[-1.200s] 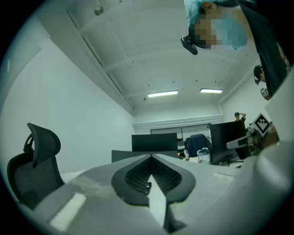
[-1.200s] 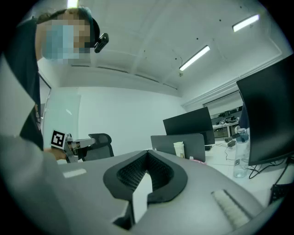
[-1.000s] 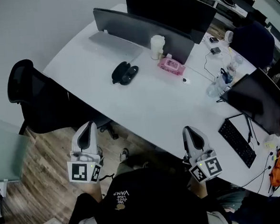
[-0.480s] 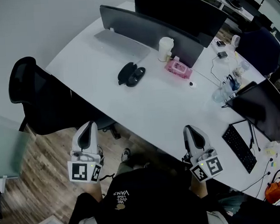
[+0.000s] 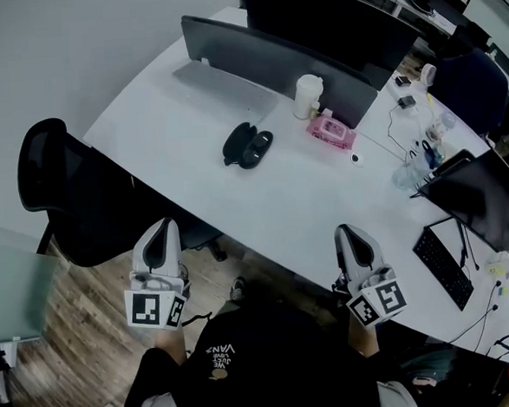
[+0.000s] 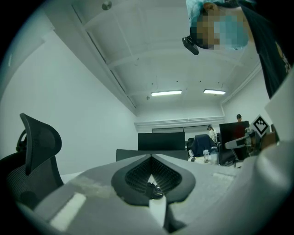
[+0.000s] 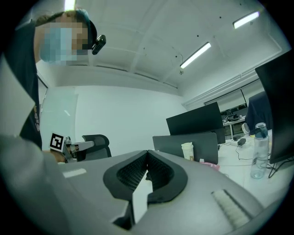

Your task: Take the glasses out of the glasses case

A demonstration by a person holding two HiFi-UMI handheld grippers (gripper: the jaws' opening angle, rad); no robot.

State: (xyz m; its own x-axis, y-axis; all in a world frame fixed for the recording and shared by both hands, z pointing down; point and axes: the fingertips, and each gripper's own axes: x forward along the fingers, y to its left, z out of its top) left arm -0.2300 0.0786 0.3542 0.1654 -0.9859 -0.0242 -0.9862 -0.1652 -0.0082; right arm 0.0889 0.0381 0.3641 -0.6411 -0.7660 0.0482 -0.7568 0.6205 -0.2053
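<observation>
A black glasses case [image 5: 247,145] lies on the white desk [image 5: 191,172], in front of the grey divider panel. It looks like two dark lobes side by side; I cannot tell whether glasses are inside. My left gripper [image 5: 162,230] is held low by my body, off the desk's near edge and well short of the case. Level with it on the other side is my right gripper [image 5: 347,233]. In the gripper views the left gripper [image 6: 151,157] and the right gripper [image 7: 147,152] both have their jaws together, with nothing held between them.
A black office chair [image 5: 63,194] stands left of my left gripper. A white cup [image 5: 308,95] and a pink wipes pack [image 5: 331,132] sit by the divider [image 5: 261,54]. Further right are a water bottle [image 5: 406,175], cables, a keyboard [image 5: 441,268] and monitors.
The head view has shifted, so the desk, case and cup sit a little lower and further right in it. Both grippers stay low by my body, still shut.
</observation>
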